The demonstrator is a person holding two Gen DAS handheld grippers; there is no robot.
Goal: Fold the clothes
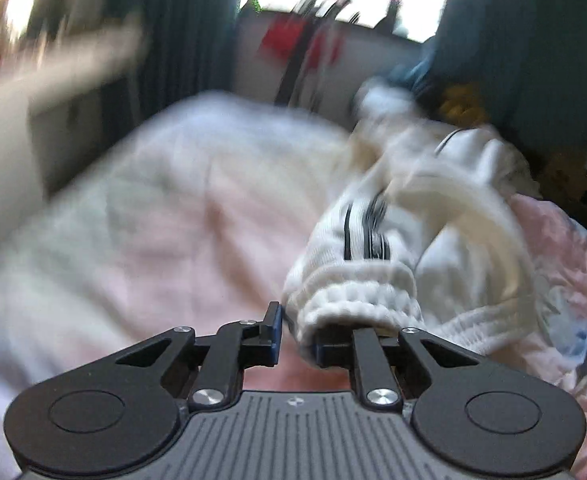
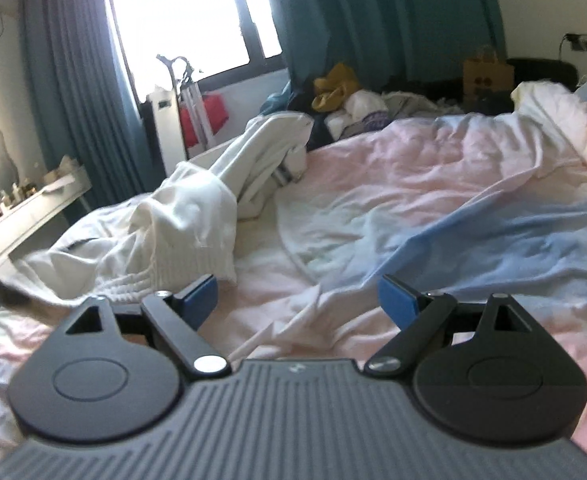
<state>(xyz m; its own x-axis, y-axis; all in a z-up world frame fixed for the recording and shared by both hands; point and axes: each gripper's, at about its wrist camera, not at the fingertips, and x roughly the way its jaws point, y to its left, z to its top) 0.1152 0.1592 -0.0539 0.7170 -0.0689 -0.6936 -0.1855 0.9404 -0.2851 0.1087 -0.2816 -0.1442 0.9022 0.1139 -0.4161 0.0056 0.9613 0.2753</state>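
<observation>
While the white garment [image 2: 181, 216] lay crumpled and unfolded on the bed [image 2: 413, 184], my left tool [image 1: 297, 332] stood parted, its ribbed cuff [image 1: 353, 300] draped over one finger; my right tool [image 2: 297, 300] hung released, grasping nothing; I judged folding barely begun.

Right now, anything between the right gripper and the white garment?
Nothing visible. The right gripper is open over bare pink-and-blue bedding; the white garment lies just ahead on its left, its ribbed hem beside the left blue pad. The left gripper is at its cuff.
</observation>
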